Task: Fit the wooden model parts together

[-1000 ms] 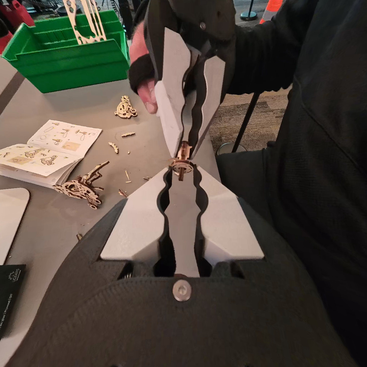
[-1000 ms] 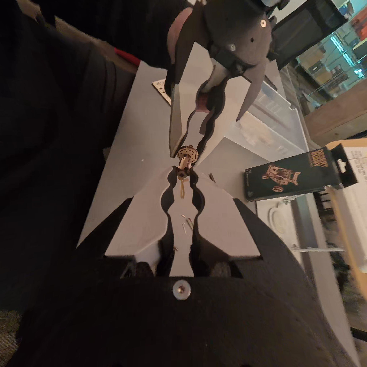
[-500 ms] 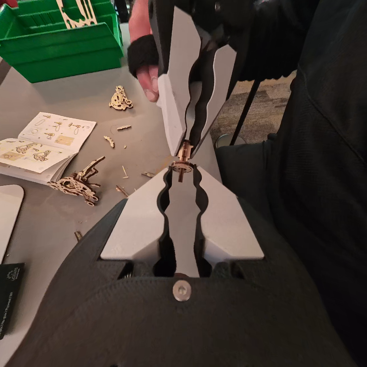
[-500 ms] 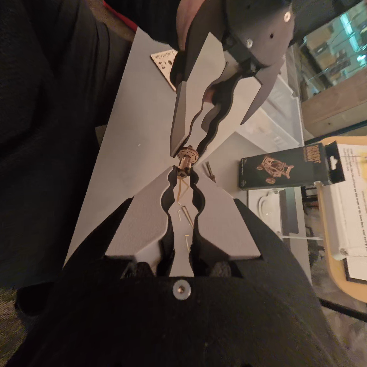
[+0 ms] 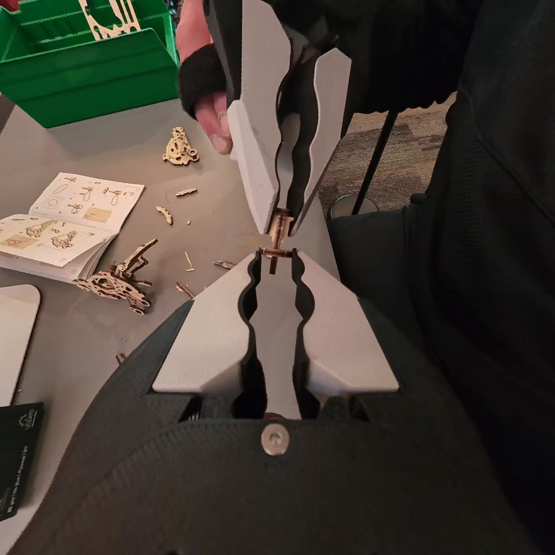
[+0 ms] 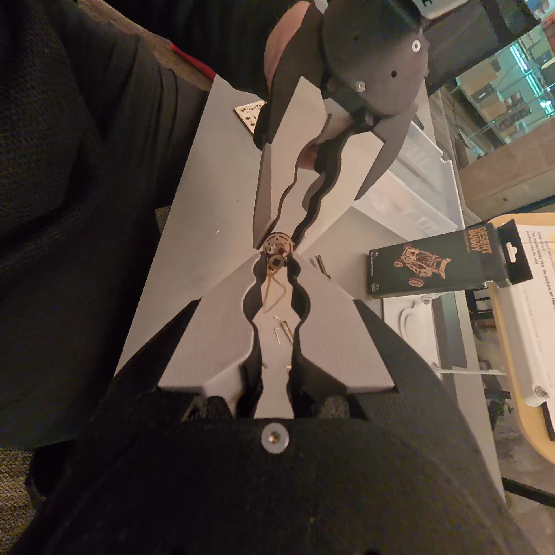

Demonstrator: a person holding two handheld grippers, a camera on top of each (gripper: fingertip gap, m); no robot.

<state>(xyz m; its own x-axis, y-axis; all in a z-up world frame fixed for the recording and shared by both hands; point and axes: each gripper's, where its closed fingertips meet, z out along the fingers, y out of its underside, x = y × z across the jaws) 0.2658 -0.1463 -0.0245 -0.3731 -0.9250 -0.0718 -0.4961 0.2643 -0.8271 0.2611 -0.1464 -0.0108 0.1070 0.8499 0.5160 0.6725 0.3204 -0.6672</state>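
Left wrist view: the left hand-held gripper (image 5: 275, 253) pinches a wheel (image 5: 275, 253) on its axle above the desk (image 5: 90, 324); the right hand-held gripper (image 5: 277, 231) clamps a hub (image 5: 280, 225) just apart. Mating seems underway; next, align bore with axle and press.

Two close wrist views along opposing fingers, facing each other (shared: wheel (image 5: 275, 252) and grey table (image 5: 90, 144)).
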